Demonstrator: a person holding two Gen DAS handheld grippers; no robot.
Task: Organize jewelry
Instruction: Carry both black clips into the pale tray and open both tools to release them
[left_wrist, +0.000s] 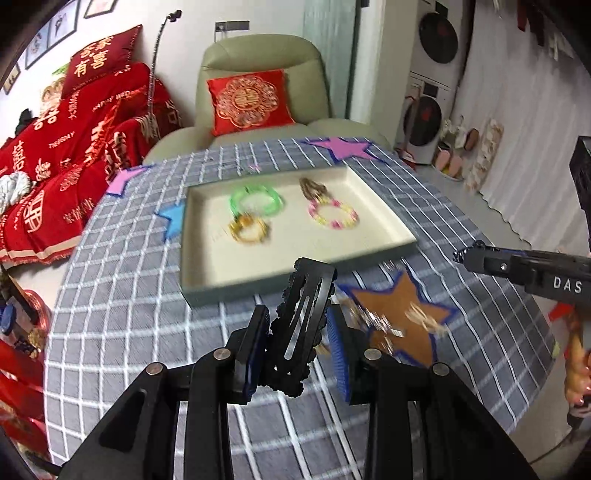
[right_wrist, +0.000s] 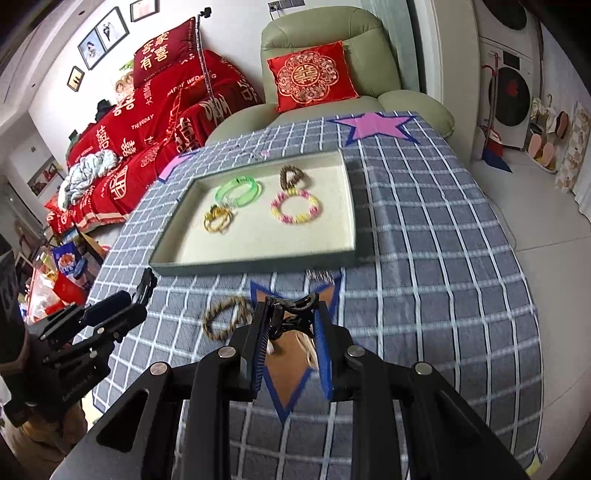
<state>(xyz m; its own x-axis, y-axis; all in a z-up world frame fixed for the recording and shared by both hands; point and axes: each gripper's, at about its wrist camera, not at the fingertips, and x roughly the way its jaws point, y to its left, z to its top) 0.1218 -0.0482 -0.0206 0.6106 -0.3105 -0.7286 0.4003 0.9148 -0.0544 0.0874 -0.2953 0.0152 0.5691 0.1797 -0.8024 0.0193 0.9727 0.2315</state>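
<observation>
A cream tray (left_wrist: 384, 218) (right_wrist: 349, 206) on the checked table holds a green bangle (left_wrist: 256, 199) (right_wrist: 240, 190), a gold bracelet (left_wrist: 249, 229) (right_wrist: 218, 219), a pink-and-yellow bead bracelet (left_wrist: 334, 214) (right_wrist: 295, 210) and a brown bead bracelet (left_wrist: 312, 188) (right_wrist: 291, 177). My left gripper (left_wrist: 299, 332) (right_wrist: 110, 306) is shut on a black hair clip (left_wrist: 304, 317) (right_wrist: 146, 286), held above the table near the tray's front edge. My right gripper (right_wrist: 291, 332) (left_wrist: 461, 254) is shut on a small black hair claw (right_wrist: 293, 310) over the brown star (right_wrist: 291, 369).
A rope bracelet (right_wrist: 225, 317) lies on the cloth left of the brown star. Gold and silver pieces (left_wrist: 395, 321) lie blurred on the brown star (left_wrist: 406, 295). Pink stars (right_wrist: 375, 125) and a blue star (left_wrist: 173, 218) mark the cloth. A green armchair (left_wrist: 258, 55) stands behind the table.
</observation>
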